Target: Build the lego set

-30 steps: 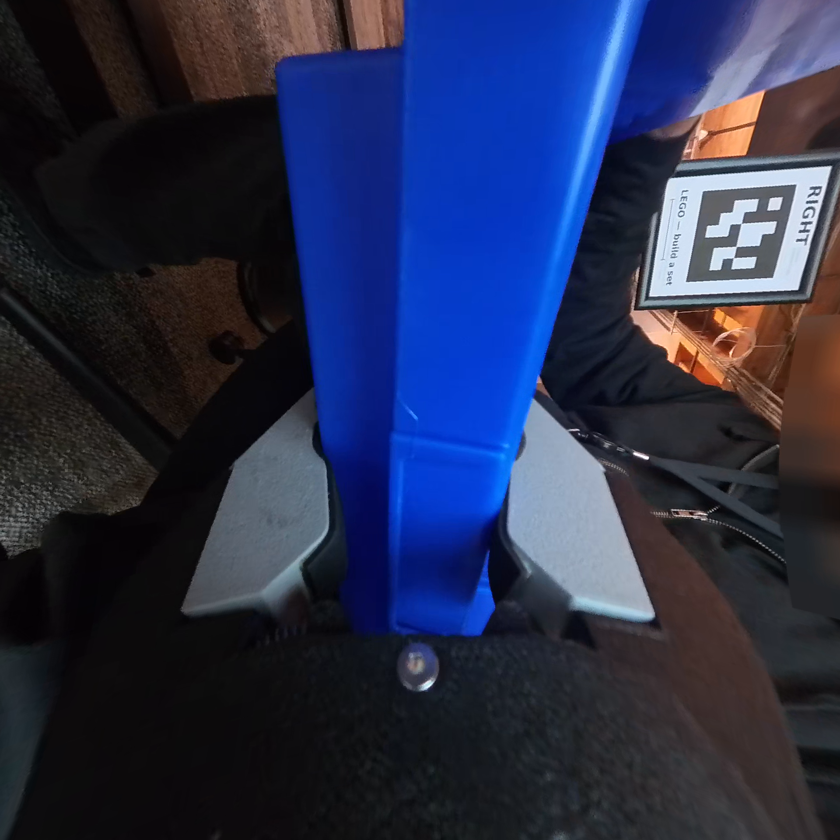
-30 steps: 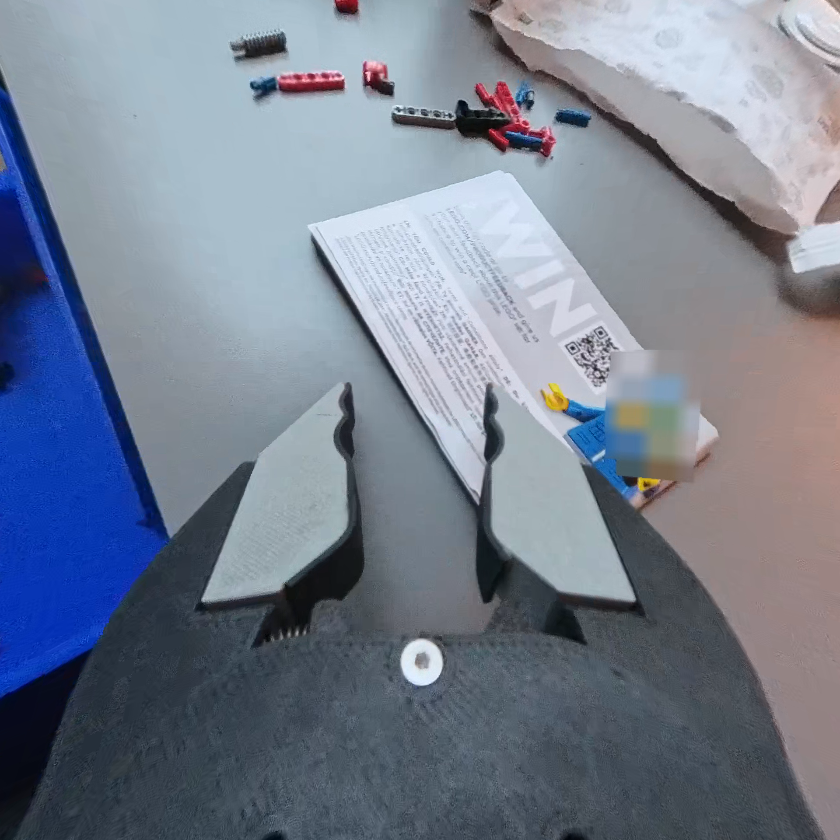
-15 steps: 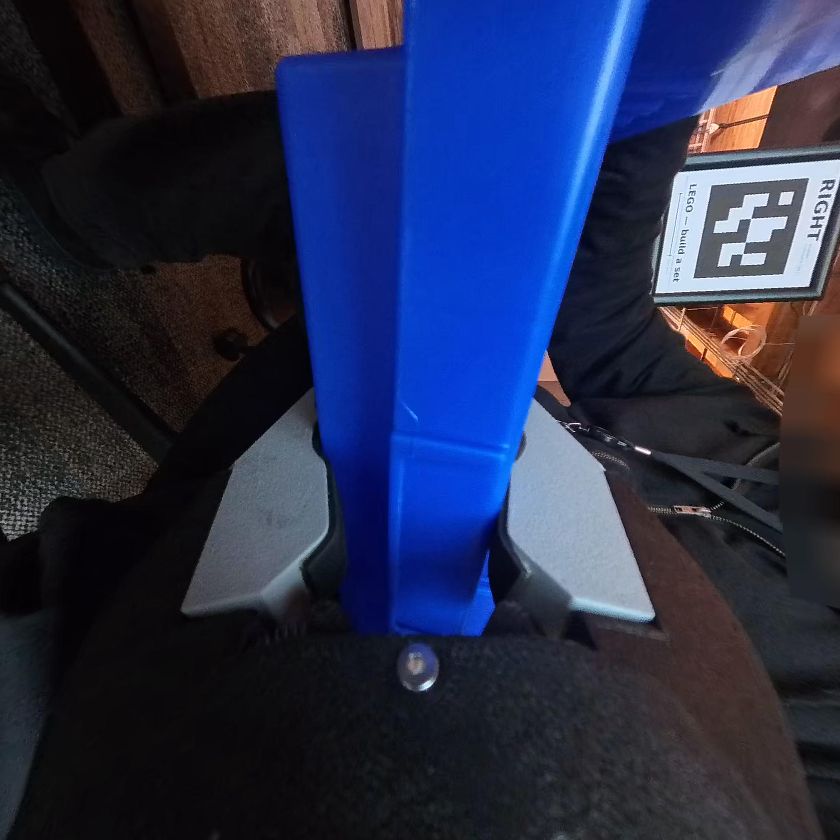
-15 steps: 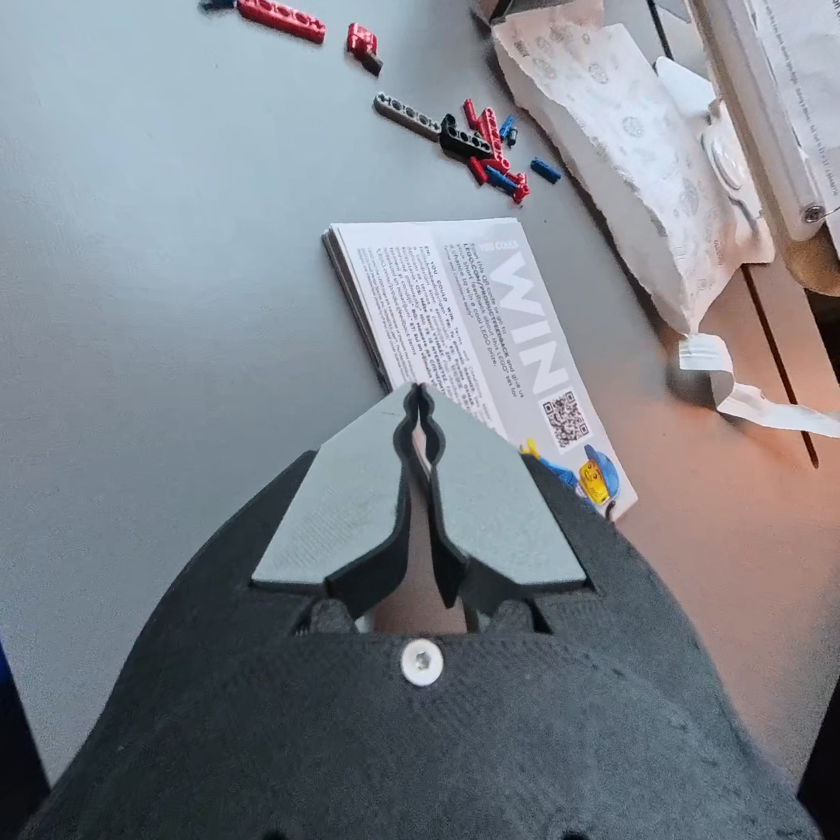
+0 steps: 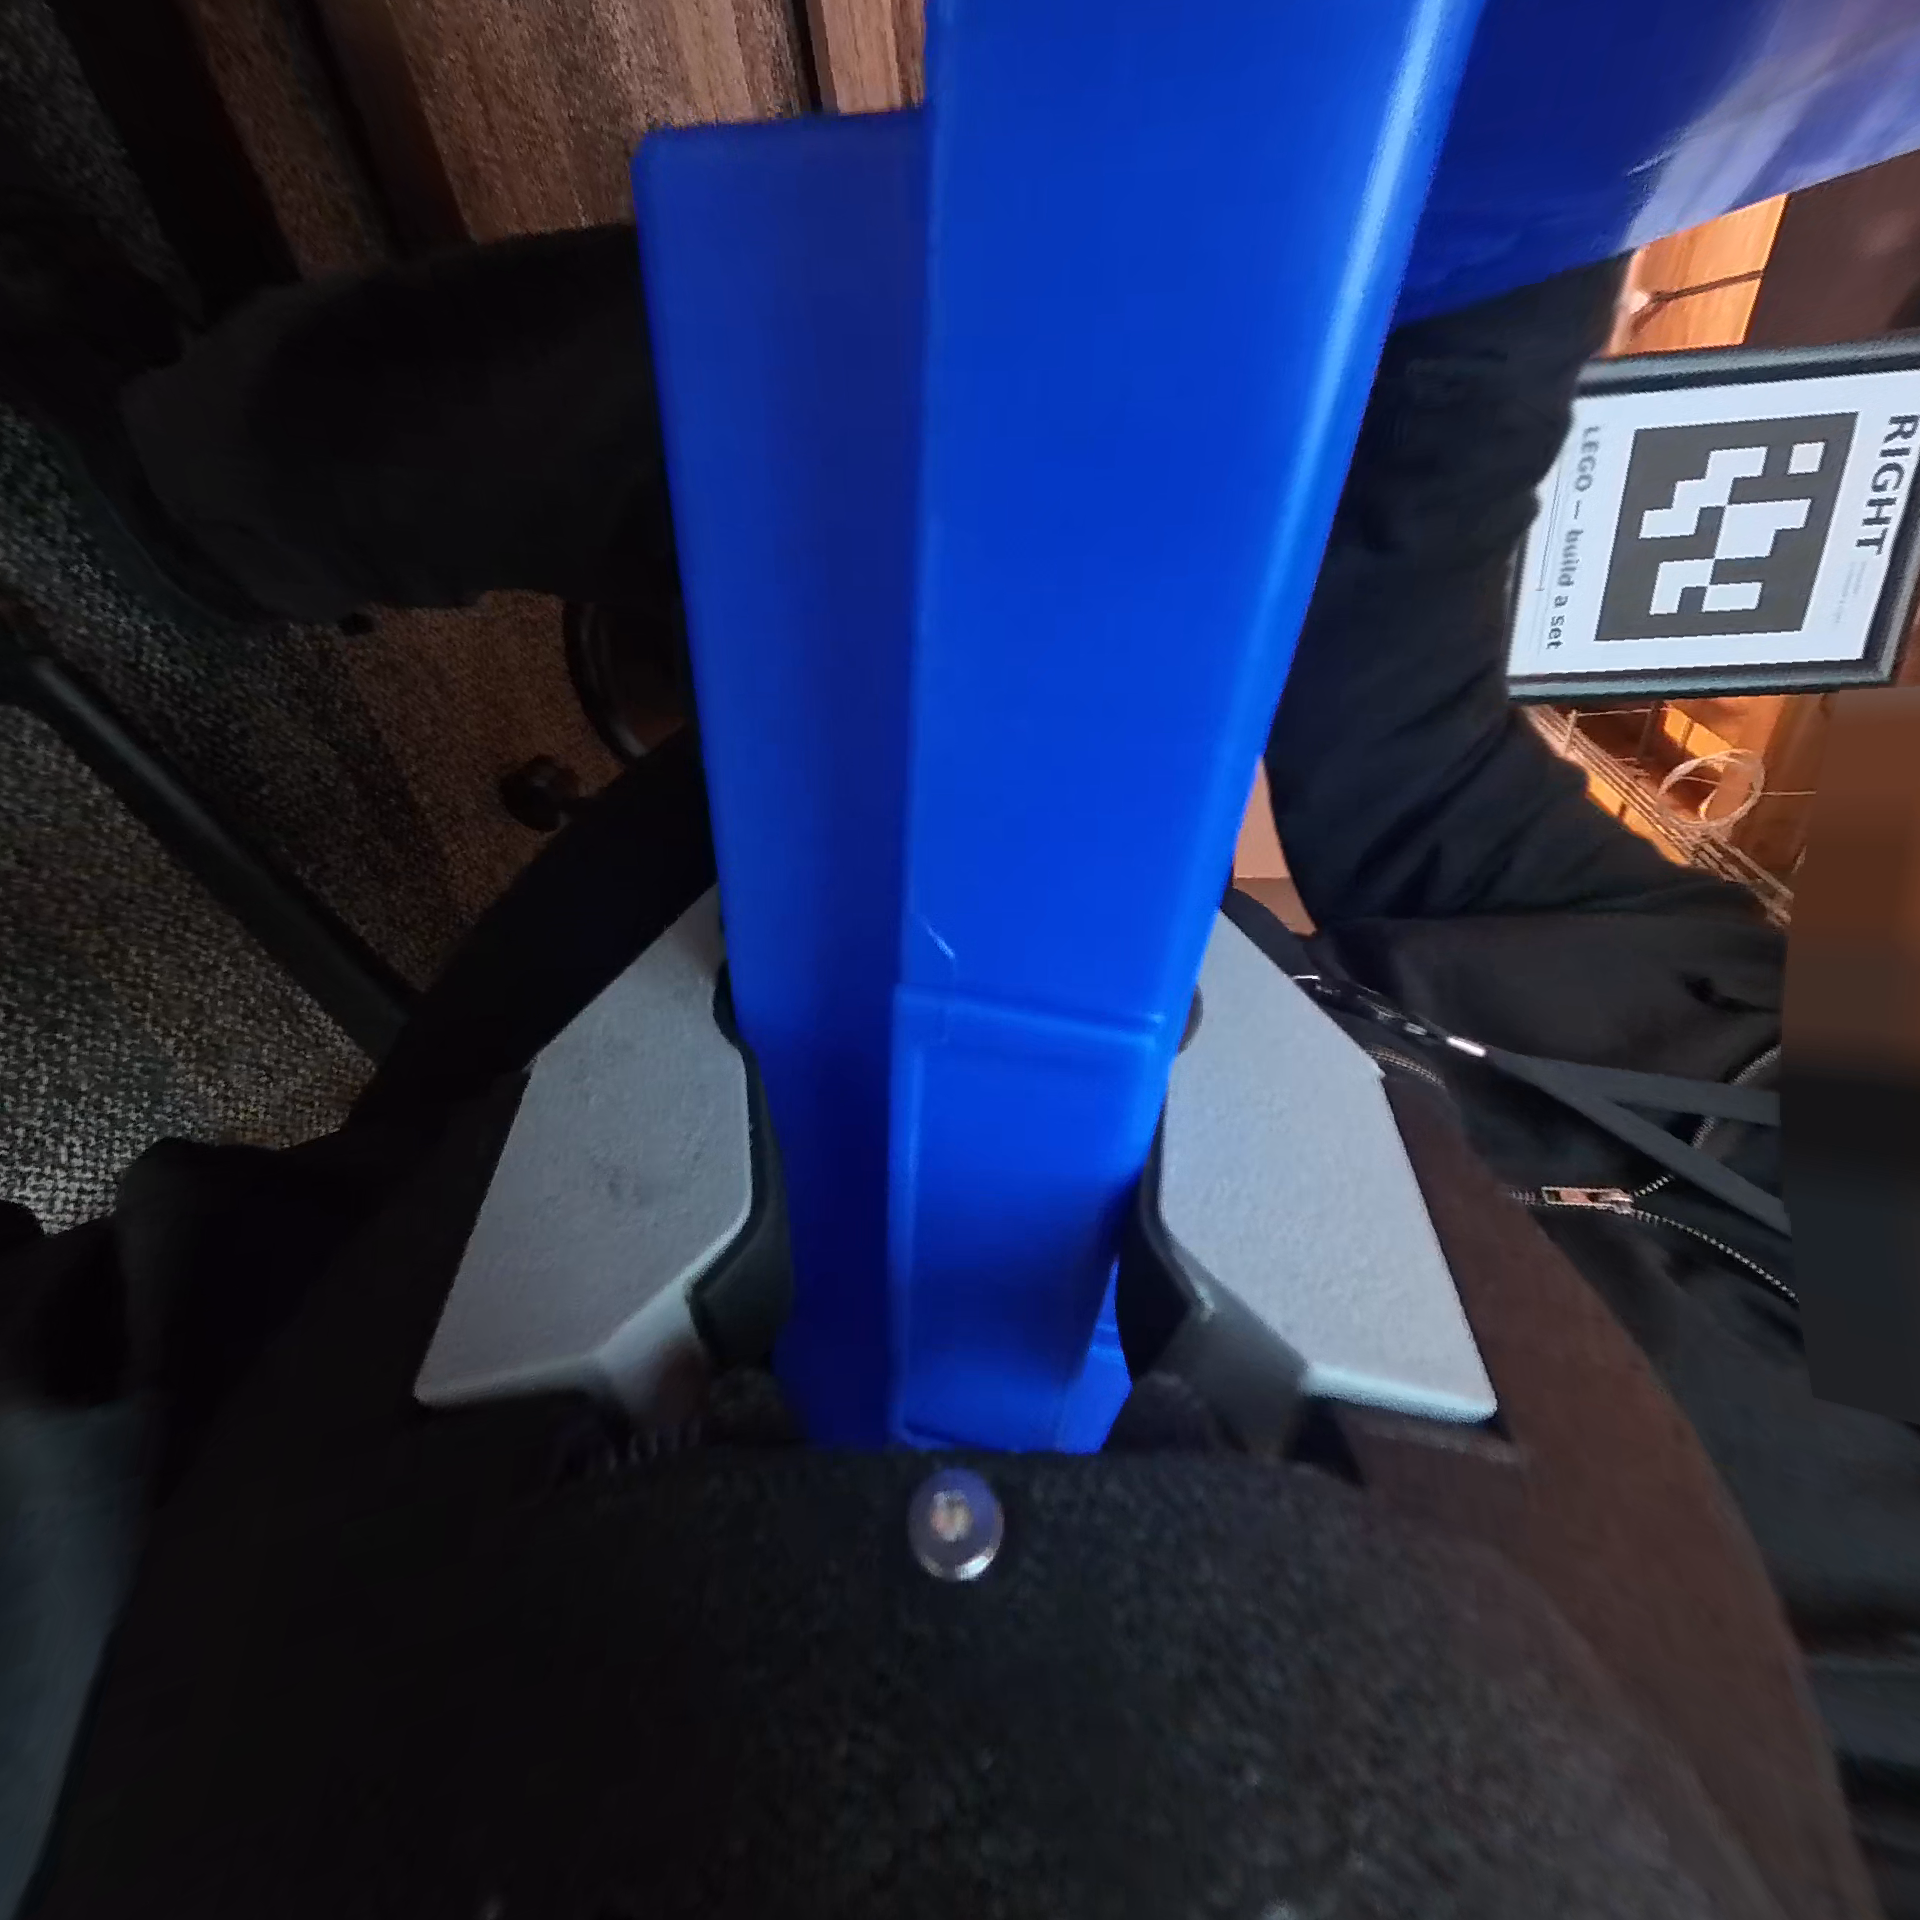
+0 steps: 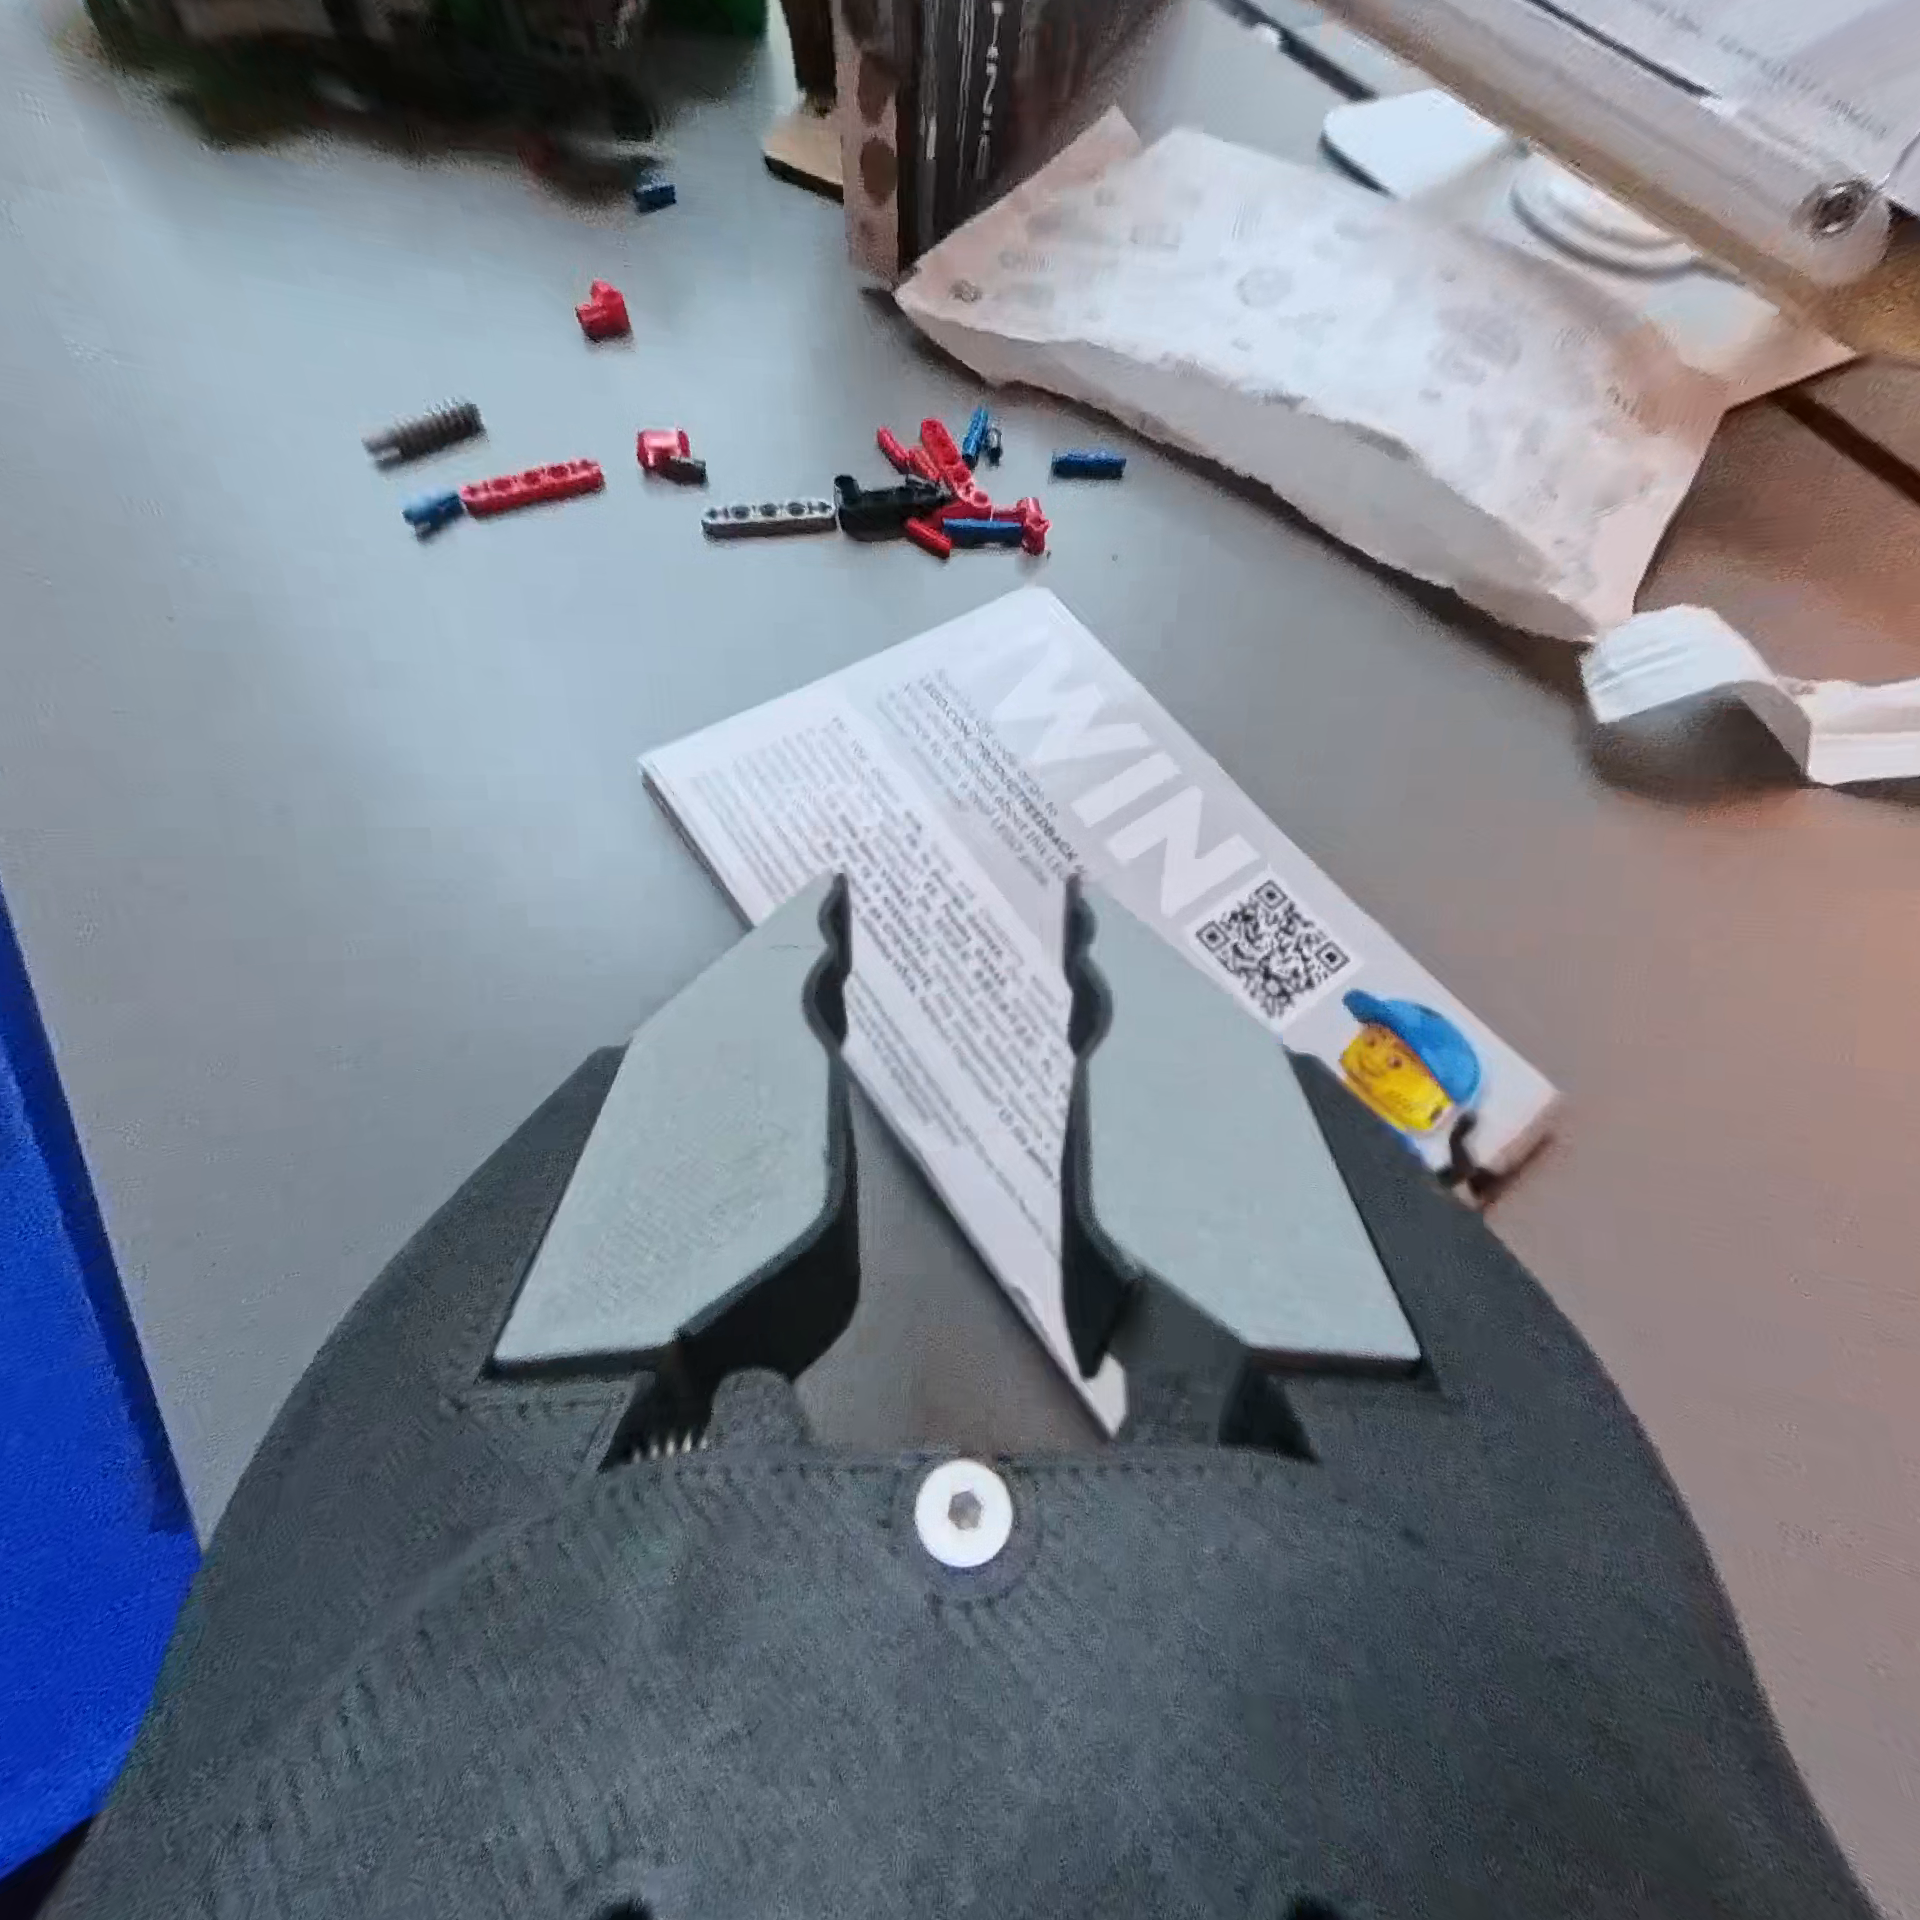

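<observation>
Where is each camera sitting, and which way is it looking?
Left wrist view: on the left claw, looking along its fingers at the blue bin wall it grips.
Right wrist view: on the open right claw, looking down at the booklet and lego pieces.
Shared: probably the blue bin.

The left gripper (image 5: pixel 956 1164) had two flat grey fingers (image 5: pixel 613 1174) with angled outer edges and black inner pads, set in a black, rough-textured housing with a rounded front. A small shiny screw (image 5: pixel 954 1538) sat at the housing's centre, low in the frame. The right gripper (image 6: pixel 956 1049) was built alike: grey, wedge-shaped fingers (image 6: pixel 707 1153) with wavy black inner edges, a dark grey layered-print housing and a pale hex-socket screw (image 6: pixel 964 1509) at centre. At the right of the left wrist view, the person wore a black garment (image 5: pixel 1475 790) with a metal zip.
</observation>
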The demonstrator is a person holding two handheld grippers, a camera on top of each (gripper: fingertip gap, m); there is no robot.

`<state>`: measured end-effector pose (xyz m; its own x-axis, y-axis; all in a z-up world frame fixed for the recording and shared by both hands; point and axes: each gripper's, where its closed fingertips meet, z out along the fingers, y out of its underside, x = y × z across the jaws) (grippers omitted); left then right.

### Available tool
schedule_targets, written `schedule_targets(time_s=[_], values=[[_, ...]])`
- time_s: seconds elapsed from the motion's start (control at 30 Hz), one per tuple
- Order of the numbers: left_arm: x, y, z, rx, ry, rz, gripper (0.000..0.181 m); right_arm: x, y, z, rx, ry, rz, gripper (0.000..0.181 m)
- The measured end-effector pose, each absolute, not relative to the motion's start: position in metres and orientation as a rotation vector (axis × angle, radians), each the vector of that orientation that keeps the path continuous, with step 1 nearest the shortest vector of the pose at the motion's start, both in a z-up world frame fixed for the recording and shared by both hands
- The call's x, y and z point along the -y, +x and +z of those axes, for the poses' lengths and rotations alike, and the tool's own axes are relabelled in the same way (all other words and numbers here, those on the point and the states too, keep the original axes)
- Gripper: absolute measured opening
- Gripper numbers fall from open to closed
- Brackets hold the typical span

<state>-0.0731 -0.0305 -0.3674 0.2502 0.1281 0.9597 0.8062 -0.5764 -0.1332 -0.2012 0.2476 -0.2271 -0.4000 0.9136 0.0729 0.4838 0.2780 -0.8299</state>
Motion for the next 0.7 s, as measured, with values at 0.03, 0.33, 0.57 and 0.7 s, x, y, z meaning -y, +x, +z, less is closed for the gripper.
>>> schedule_targets(time_s=[0.03,0.33,0.57,0.7], values=[[0.030,-0.073,-0.366,0.845,-1.888,-1.360,0.076,-0.238,-0.202,-0.228,2.091,-1.226,1.050,0.044],[0.032,-0.074,-0.364,0.816,-1.892,-1.351,0.076,-0.239,-0.190,-0.259,2.361,-0.901,0.657,0.034],[0.034,-0.077,-0.370,0.833,-1.870,-1.375,0.076,-0.241,-0.201,-0.253,2.268,-0.754,0.515,0.034],[0.035,-0.078,-0.368,0.823,-1.866,-1.370,0.076,-0.250,-0.202,-0.252,2.256,-0.724,0.428,0.019]])
